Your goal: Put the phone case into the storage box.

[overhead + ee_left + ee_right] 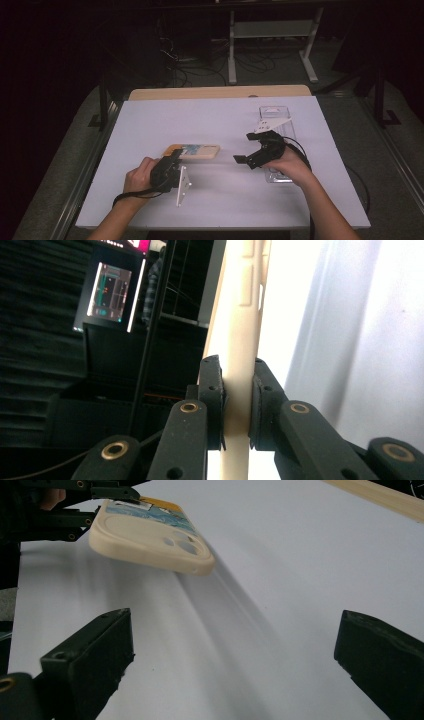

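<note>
A cream phone case (197, 151) with a blue and orange picture on its upper face is held just above the white table (215, 200), left of centre. My left gripper (175, 154) is shut on its near end. In the left gripper view the two pads (212, 400) pinch the case's edge (240, 340). My right gripper (245, 147) stands open to the right of the case, pointing towards it, with nothing between its fingers. The right gripper view shows the case's camera-cutout end (150, 535) ahead, well beyond the open gripper (235, 655), and the left gripper (100, 495) behind it.
A clear plastic box (277, 125) lies at the table's right, partly under the right hand. A wooden strip (220, 92) runs along the far edge. Beyond it stand a white frame and cables on the dark floor. A lit screen (109, 290) glows in the dark background.
</note>
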